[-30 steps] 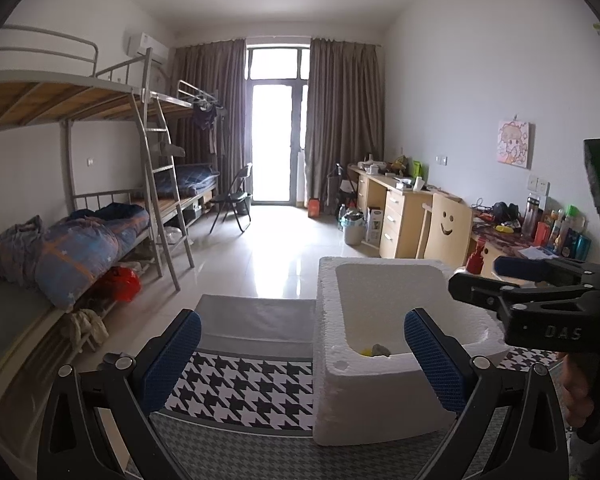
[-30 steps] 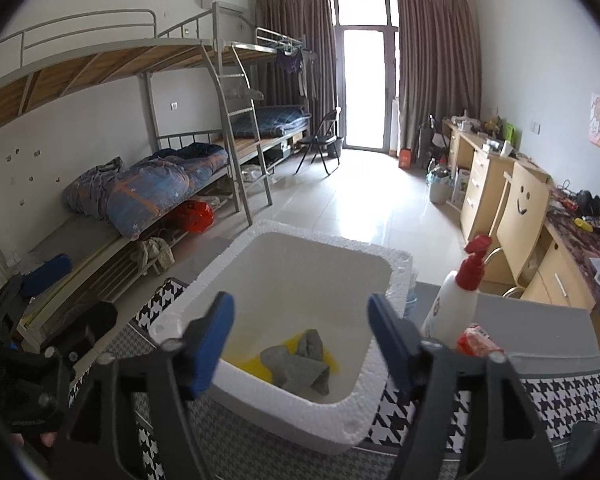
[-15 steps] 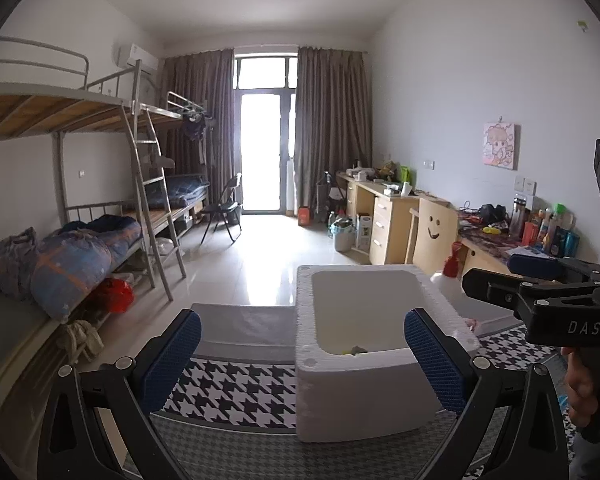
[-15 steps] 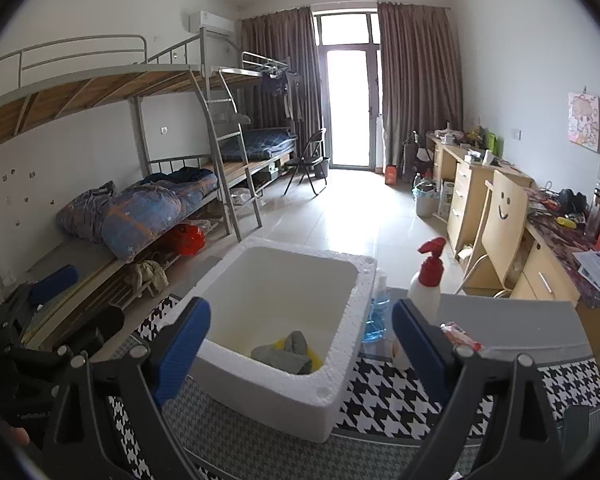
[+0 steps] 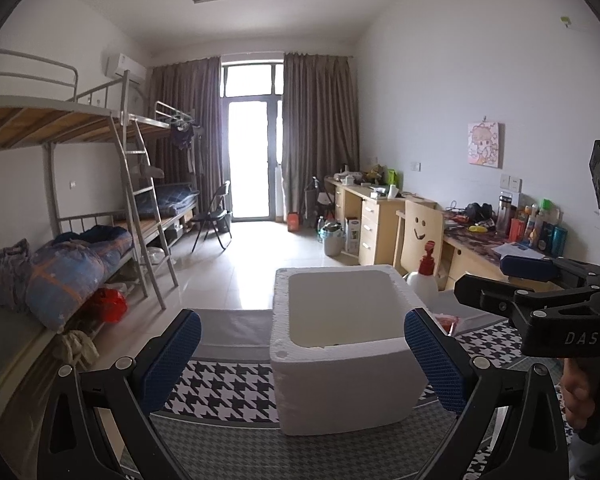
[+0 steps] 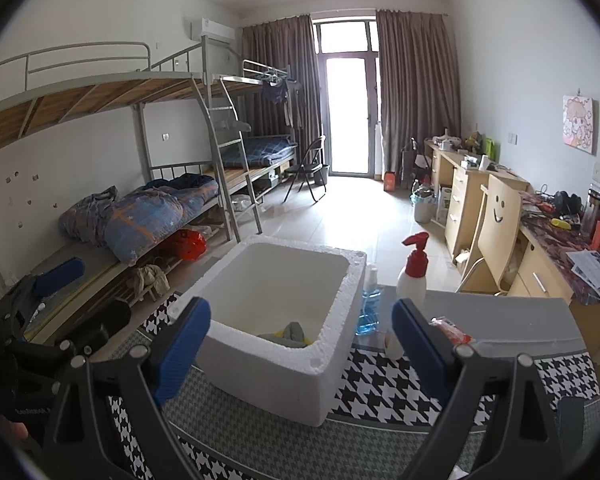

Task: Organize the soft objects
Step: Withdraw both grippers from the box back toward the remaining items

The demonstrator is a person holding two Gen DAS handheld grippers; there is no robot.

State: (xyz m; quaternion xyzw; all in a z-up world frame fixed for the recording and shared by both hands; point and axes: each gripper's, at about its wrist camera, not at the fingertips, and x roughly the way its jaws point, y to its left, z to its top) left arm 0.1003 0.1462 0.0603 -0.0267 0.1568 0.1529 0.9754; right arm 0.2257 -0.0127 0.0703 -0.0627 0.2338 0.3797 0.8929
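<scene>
Left wrist view: sits behind my left gripper (image 5: 302, 364), faces down room toward window, tilted slightly down; foam box (image 5: 352, 388) near, between my fingers. My right gripper (image 5: 512, 276) pokes in at right edge. Right wrist view: behind my right gripper (image 6: 300, 354), same heading, tilted a bit steeper, looks into box (image 6: 260, 368) from its right corner. My left gripper (image 6: 56, 280) at left edge. Both share box, houndstooth cloth (image 5: 224, 388), spray bottle (image 6: 414, 272), bunk beds, desks.

White foam box (image 6: 284, 364) on black-and-white houndstooth cloth (image 6: 384, 384); blue-padded black tongs (image 6: 302, 344); red-capped white spray bottle (image 6: 412, 276).
</scene>
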